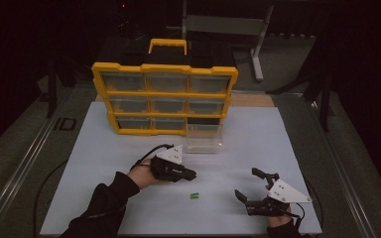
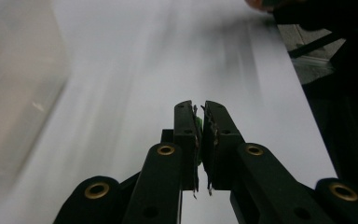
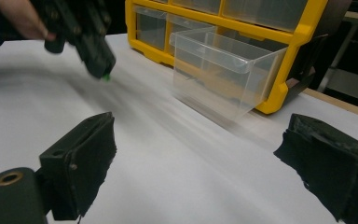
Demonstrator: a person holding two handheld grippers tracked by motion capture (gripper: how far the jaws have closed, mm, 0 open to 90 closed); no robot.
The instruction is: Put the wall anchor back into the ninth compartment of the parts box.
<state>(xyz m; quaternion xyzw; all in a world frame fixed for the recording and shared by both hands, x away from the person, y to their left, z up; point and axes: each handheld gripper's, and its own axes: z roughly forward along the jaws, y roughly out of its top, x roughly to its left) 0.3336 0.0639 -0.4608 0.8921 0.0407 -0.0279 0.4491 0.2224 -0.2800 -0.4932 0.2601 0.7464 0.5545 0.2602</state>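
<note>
1 white surface (image 1: 104, 163), dim light. 1 yellow organiser cabinet (image 1: 164, 94) stands at the far edge of the surface, a handle on top, 3 rows of 3 bays. 8 bays carry clear drawers; the bay at the bottom right is open and dark. 1 clear drawer (image 1: 204, 138) sits out on the surface just in front of that bay; in the right gripper view it (image 3: 221, 70) stands touching or almost touching the cabinet (image 3: 303, 42) frame, and I cannot tell which.

2 tools in view. Left tool (image 1: 191, 174) near the middle of the surface, held by a hand (image 1: 140, 174) in a dark sleeve, tip pointing toward the right edge. In the left gripper view its jaws are drawn together on 1 small green piece (image 2: 198, 125), a sliver of green showing between them; the same green (image 3: 106, 77) shows at the tool's tip in the right gripper view, lifted off the surface.

Right tool (image 1: 246, 184) near the near right corner, jaws spread wide apart, nothing between them.

Small green pieces (image 1: 194, 195) lie on the surface between the 2 tools, toward the near edge; they look like 2 lying side by side, too small to be sure.
</note>
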